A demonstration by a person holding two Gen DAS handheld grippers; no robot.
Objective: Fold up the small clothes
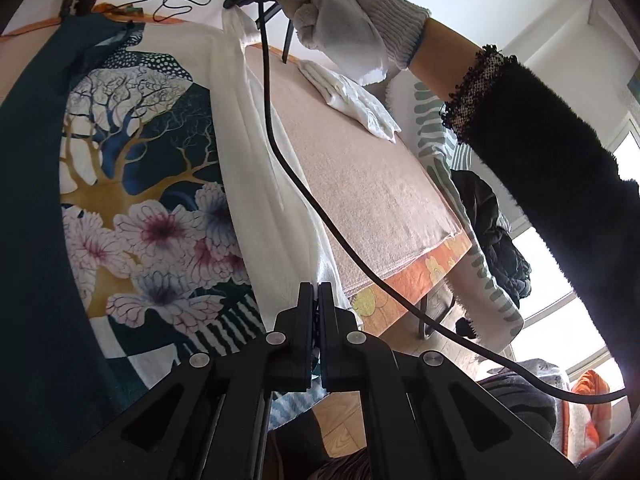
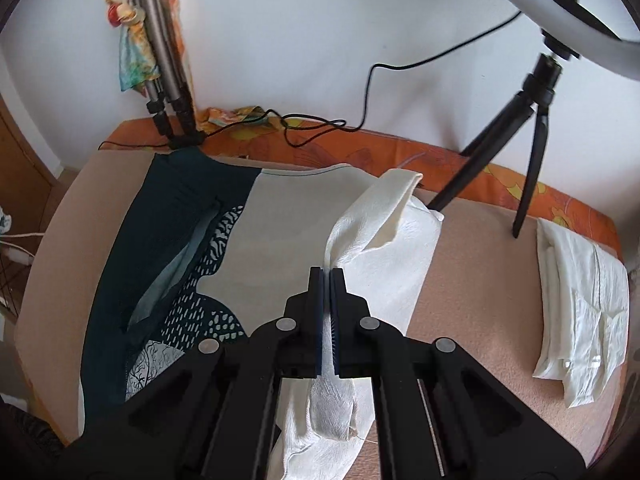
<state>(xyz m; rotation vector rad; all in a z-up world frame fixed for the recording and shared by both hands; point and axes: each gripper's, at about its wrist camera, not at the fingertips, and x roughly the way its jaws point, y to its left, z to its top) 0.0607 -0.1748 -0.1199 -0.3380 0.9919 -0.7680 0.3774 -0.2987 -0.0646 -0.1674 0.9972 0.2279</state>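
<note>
Both grippers are pinching the same crinkled white garment [image 2: 400,248], which is lying in a long folded strip across a printed tree-and-blossom cloth [image 1: 152,200] on the beige, nubby-textured table cover [image 2: 480,280]. The left gripper [image 1: 319,292] is clamping its near edge with jaws closed; the right gripper [image 2: 329,278] is likewise closing on a gathered fold. A folded white shirt [image 2: 580,308] is resting well apart.

- Left wrist view is sitting low at the worktop [image 1: 372,184] edge, looking along it, close.
- Right wrist view is looking down from above toward the wall.
- Both are sharing the white garment [image 1: 256,152] [image 2: 384,240] and patterned cloth [image 1: 160,200] [image 2: 192,240].
</note>
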